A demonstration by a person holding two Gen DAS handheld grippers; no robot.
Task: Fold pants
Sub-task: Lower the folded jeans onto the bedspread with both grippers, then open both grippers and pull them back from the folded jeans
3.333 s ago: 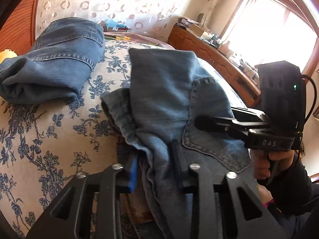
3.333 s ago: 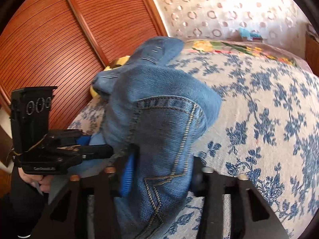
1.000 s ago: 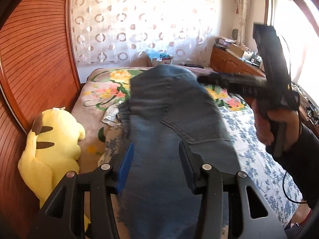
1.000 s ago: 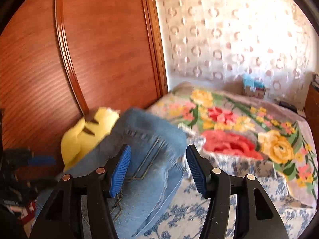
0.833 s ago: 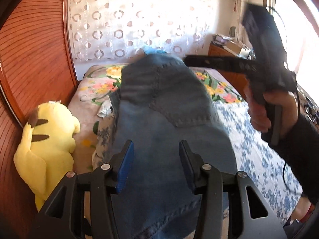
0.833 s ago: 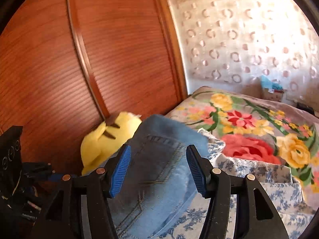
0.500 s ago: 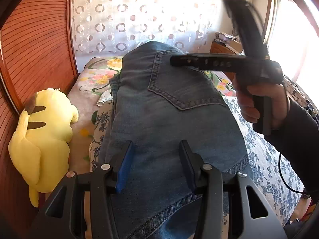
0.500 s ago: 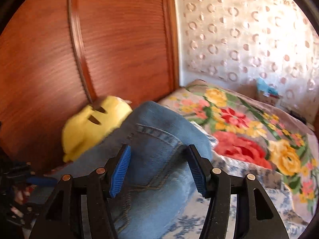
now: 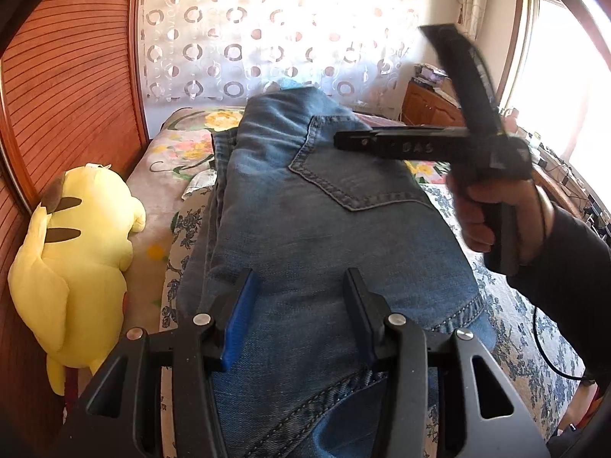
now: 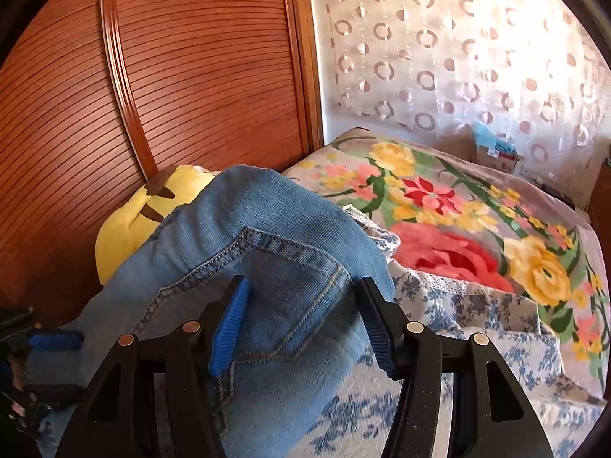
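Blue denim fills both of my views: the folded pair of blue jeans lies lengthwise on the bed with its blue-flowered white cover, a stitched back pocket facing up. At the far end of the bed a floral blanket with red and yellow blooms is spread under the circle-patterned sheer curtain.

My left hand-held gripper sits at the near end of the jeans, its blue-padded fingers standing apart over the cloth; denim shows between them, but I cannot tell whether the pads press it.

My right hand-held gripper is at the far right part of the jeans, over the pocket. Its jaws are parted with a bulge of denim between them, and whether they pinch it I cannot tell. From the left view I see that same tool held in my right hand, a dark sleeve behind it.

Left of the jeans, a yellow plush toy with brown-tipped ears lies against the ribbed reddish wooden wardrobe door. On the far right stands a wooden dresser below a bright window.
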